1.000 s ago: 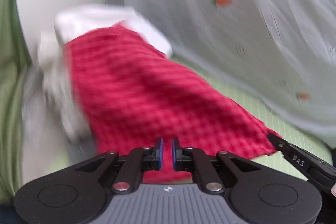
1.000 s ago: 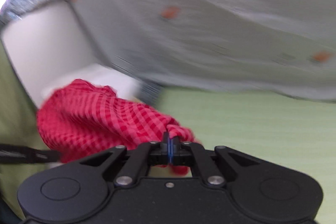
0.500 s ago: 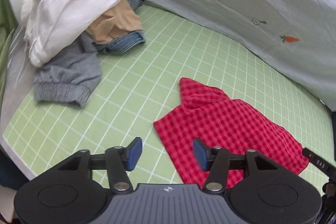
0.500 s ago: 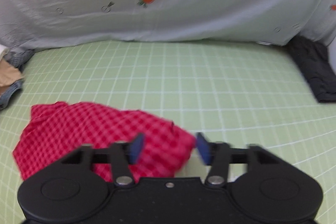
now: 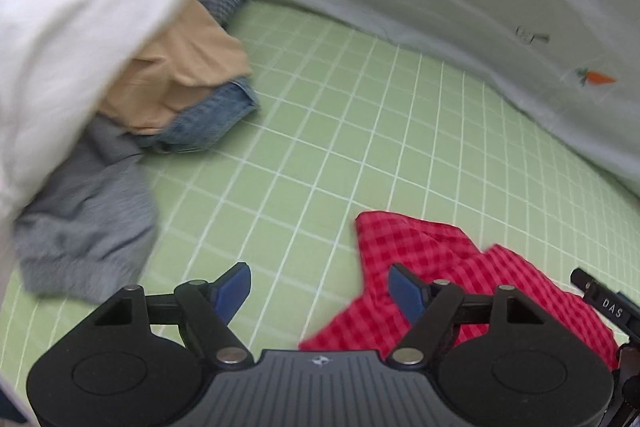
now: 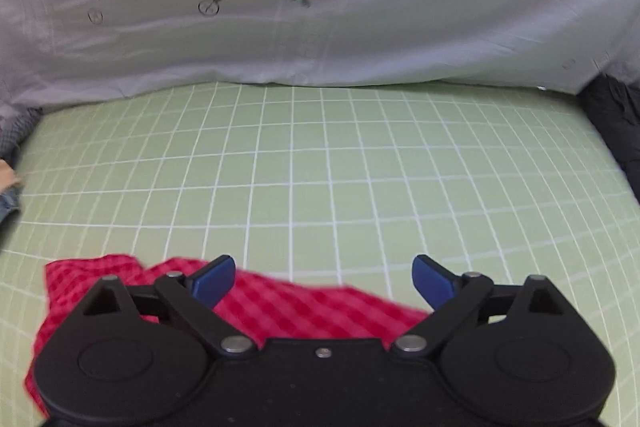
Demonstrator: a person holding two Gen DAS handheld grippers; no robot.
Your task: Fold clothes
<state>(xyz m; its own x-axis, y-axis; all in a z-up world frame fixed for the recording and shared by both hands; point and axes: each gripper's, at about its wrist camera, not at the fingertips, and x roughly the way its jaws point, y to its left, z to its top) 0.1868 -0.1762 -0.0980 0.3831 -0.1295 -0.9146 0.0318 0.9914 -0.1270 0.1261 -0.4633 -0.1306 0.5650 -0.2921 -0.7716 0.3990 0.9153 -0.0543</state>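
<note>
As it lies flat, red checked cloth, long axis sideways

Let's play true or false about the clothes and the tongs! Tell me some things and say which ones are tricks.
1. The red checked cloth lies on the green grid mat. True.
2. The left tongs are squeezing the red checked cloth. False: they are open and hold nothing.
3. The right tongs are open. True.
4. The white garment sits at the bottom of the clothes pile. False: it lies on top, over the tan garment, the denim piece and the grey garment.
5. The pale sheet behind the mat has carrots on it. True.
</note>
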